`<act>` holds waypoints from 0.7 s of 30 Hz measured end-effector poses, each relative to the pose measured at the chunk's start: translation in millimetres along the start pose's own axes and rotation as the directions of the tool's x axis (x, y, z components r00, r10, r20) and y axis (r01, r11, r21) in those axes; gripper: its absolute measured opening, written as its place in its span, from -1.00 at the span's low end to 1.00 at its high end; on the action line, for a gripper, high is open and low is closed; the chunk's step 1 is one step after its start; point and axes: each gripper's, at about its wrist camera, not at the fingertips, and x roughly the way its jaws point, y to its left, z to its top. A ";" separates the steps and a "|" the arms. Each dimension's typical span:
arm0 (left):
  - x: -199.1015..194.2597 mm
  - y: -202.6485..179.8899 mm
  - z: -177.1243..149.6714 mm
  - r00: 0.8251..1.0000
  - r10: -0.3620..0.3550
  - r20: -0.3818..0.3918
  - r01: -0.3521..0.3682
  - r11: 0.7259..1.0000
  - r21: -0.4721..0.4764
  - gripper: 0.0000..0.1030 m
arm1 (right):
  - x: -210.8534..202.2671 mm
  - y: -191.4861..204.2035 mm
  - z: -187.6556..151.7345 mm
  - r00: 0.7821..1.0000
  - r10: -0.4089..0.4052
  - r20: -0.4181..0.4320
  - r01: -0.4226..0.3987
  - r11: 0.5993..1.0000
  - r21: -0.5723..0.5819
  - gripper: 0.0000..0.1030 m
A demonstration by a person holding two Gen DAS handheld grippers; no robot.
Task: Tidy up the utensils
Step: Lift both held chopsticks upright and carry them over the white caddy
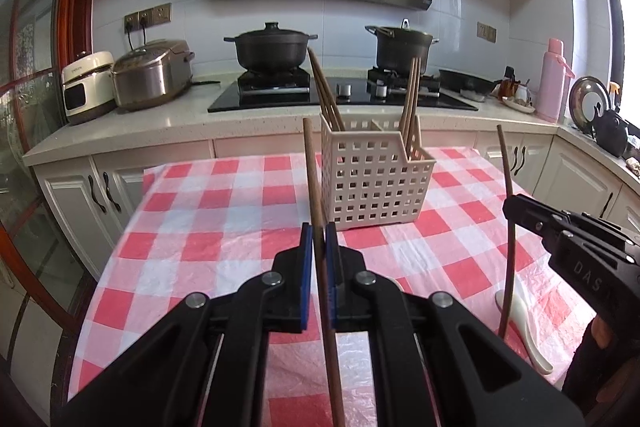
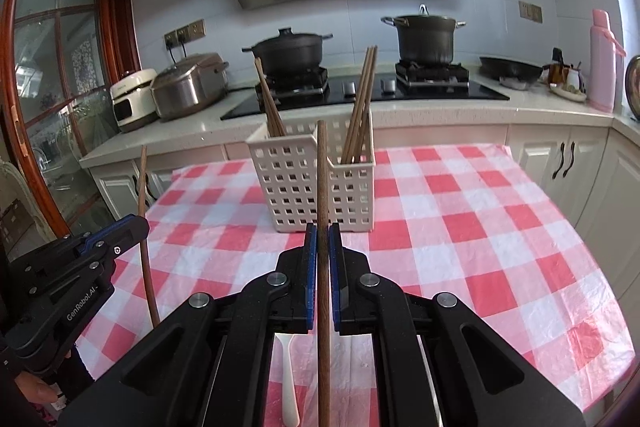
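Observation:
A white perforated utensil basket [image 1: 376, 183] [image 2: 316, 187] stands on the red-and-white checked table, with wooden chopsticks [image 1: 324, 91] [image 2: 362, 99] leaning in its two compartments. My left gripper [image 1: 319, 239] is shut on a light wooden chopstick [image 1: 310, 163], held upright in front of the basket. My right gripper [image 2: 322, 243] is shut on a darker wooden chopstick [image 2: 322, 163], also upright. Each gripper shows in the other's view: the right gripper [image 1: 516, 205] with its stick, the left gripper [image 2: 138, 225] with its stick. A white spoon [image 1: 524, 323] [image 2: 289, 379] lies on the cloth near the front edge.
Behind the table runs a counter [image 1: 180, 119] with a black hob, two dark pots [image 1: 276, 47] [image 2: 426, 35], rice cookers [image 1: 152, 75] at left and a pink flask [image 1: 554, 79] [image 2: 602, 59] at right. A frying pan [image 2: 510, 67] sits beside the hob.

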 end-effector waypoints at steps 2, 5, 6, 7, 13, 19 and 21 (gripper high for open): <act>-6.7 -1.0 1.0 1.000 0.005 0.014 -0.005 1.000 0.005 -0.88 | -8.6 2.0 1.7 1.000 0.002 0.019 -0.002 1.000 -0.009 -0.87; -18.2 -3.7 2.9 0.999 0.010 0.040 -0.011 1.000 0.015 -0.88 | -17.3 4.1 3.5 0.999 0.005 0.037 -0.004 1.000 -0.017 -0.87; -21.4 -5.1 3.2 0.999 0.012 0.048 -0.013 1.000 0.019 -0.88 | -20.8 4.9 4.1 0.999 0.004 0.046 -0.003 1.000 -0.021 -0.87; -23.7 -5.3 3.4 0.999 0.013 0.053 -0.014 1.000 0.020 -0.88 | -23.4 5.2 4.5 0.999 0.003 0.051 -0.002 1.000 -0.024 -0.87; -34.5 -7.9 4.6 0.997 0.012 0.076 -0.014 1.000 0.024 -0.89 | -34.5 4.8 6.4 0.997 0.000 0.076 0.003 1.000 -0.029 -0.87; -39.7 -4.5 5.6 0.996 0.016 0.089 -0.018 1.000 0.016 -0.89 | -38.7 5.2 8.8 0.996 0.000 0.090 0.003 1.000 -0.029 -0.87; -41.3 -4.3 5.8 0.996 0.017 0.092 -0.019 1.000 0.015 -0.89 | -39.3 6.4 8.7 0.996 0.001 0.091 0.002 1.000 -0.031 -0.88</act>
